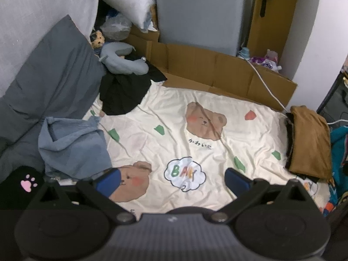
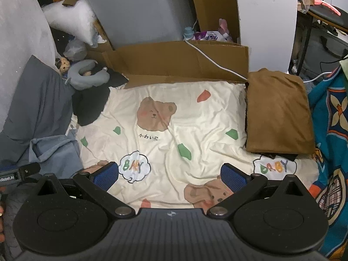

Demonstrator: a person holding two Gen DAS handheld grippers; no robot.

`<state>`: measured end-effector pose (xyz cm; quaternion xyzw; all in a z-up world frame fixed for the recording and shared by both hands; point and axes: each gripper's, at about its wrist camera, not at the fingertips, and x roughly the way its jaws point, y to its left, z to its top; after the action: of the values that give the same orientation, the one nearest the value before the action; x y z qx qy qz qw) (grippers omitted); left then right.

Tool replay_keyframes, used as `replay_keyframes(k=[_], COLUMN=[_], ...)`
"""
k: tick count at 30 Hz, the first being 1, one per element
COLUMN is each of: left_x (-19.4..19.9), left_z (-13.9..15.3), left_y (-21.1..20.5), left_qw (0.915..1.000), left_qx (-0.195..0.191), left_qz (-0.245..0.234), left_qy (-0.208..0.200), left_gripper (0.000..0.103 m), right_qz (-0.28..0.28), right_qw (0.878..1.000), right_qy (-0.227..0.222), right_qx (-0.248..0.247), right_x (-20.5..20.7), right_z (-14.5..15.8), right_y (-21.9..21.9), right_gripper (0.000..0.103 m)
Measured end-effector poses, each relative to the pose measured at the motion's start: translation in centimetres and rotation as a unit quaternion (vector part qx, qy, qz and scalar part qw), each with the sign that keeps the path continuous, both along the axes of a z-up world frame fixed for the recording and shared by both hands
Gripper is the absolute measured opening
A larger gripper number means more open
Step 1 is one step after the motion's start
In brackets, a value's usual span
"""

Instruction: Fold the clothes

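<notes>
1. both grippers hang over the bear sheet [image 2: 195, 117] holding nothing: left gripper [image 1: 171, 180] wide, right gripper [image 2: 169, 176] wide too.
2. clothes now: a brown folded piece [image 2: 278, 113] lies flat on a dark one at the sheet's right edge; a blue garment [image 1: 74, 145] sits crumpled at the left edge, a black garment [image 1: 124, 93] heaped at the far left corner by the grey pillow [image 1: 50, 80].
3. step in hand (a guess): between pieces, w/ one stack done-looking and two still rumpled. can't tell if blue or black is meant next.
4. next move calls for a pinch on a loose hem or corner, then a drag to the sheet's middle, which is bare and roomy.
5. edges: cardboard [image 2: 180, 63] w/ a white cable [image 2: 213, 63] along the far side, pillow on the left, teal cloth [image 2: 330, 117] on the right; keep clear of the cable.
</notes>
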<state>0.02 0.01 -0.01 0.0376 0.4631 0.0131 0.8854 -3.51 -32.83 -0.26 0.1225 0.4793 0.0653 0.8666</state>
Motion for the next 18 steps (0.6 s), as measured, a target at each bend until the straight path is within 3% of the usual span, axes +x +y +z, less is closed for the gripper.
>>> replay_keyframes(k=[6, 9, 18], left_x=[0.3, 0.4, 0.3], left_z=[-0.2, -0.4, 0.1], left_y=[0.2, 0.7, 0.1], left_qw=[0.9996, 0.9991, 0.9995], left_qx=[-0.026, -0.042, -0.029], left_qz=[0.001, 0.002, 0.000], left_qy=[-0.005, -0.007, -0.013], left_gripper=[0.102, 0.102, 0.102], right_qz=[0.012, 0.012, 0.006], right_qw=[0.999, 0.999, 0.999], right_qy=[-0.019, -0.028, -0.047], right_qx=[-0.035, -0.025, -0.027], right_x=[-0.2, 0.0, -0.4], right_z=[0.4, 0.4, 0.7], right_y=[1.2, 0.6, 0.4], right_gripper=[0.103, 0.103, 0.103])
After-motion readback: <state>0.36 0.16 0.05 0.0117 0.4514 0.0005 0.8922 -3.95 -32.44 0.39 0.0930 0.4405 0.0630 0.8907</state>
